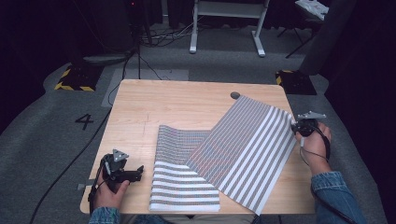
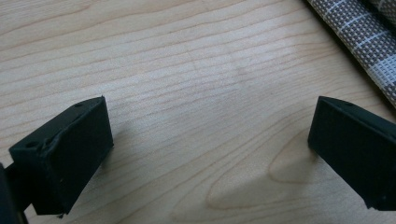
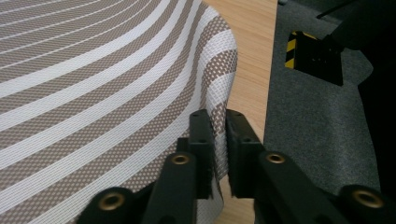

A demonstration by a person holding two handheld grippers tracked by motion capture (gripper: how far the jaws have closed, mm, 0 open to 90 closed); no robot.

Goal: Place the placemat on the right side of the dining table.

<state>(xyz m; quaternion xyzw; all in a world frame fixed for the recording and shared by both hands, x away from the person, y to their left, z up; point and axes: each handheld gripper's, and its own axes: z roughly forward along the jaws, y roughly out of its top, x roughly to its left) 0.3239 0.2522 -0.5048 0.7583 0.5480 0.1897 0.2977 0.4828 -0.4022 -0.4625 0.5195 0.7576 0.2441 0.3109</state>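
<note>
grey carpet floor (image 1: pixel 42 140) all around, with a "4" marked on it (image 1: pixel 84 121) off the left side of a light wooden bench (image 1: pixel 187 100). past the far edge there's a white frame on legs (image 1: pixel 226 28), some cables on the floor, and two black blocks with yellow hazard stripes (image 1: pixel 74 77) (image 1: pixel 295 81), one off each far corner.

on the bench is a striped woven mat (image 1: pixel 233 144), brown and white, placemat kind of weave. it's partly folded: the near left part lies flat by the front edge, there's a dip in the middle, and the right half is lifted and slanting up toward the far right. a small dark round spot (image 1: pixel 235 95) sits on the wood just beyond the mat's far corner.

right gripper (image 1: pixel 299 127) is out at the right edge of the bench, held in the person's right hand (image 1: pixel 317 142). in the right gripper view its fingers (image 3: pixel 201 140) are pinched tight on the mat's edge (image 3: pixel 219 93), fabric sandwiched between them and curving away to the left.

left gripper (image 1: pixel 135 173) is near the front left corner, in the left hand (image 1: pixel 109 189), pointing toward the mat but not touching it. left gripper view shows its fingers (image 2: pixel 70 154) spread wide apart over bare wood (image 2: pixel 196 93), nothing between them, with a bit of the mat (image 2: pixel 359 32) off in the upper right corner.

denim sleeves (image 1: pixel 334 193) show at the bottom of the high view.
</note>
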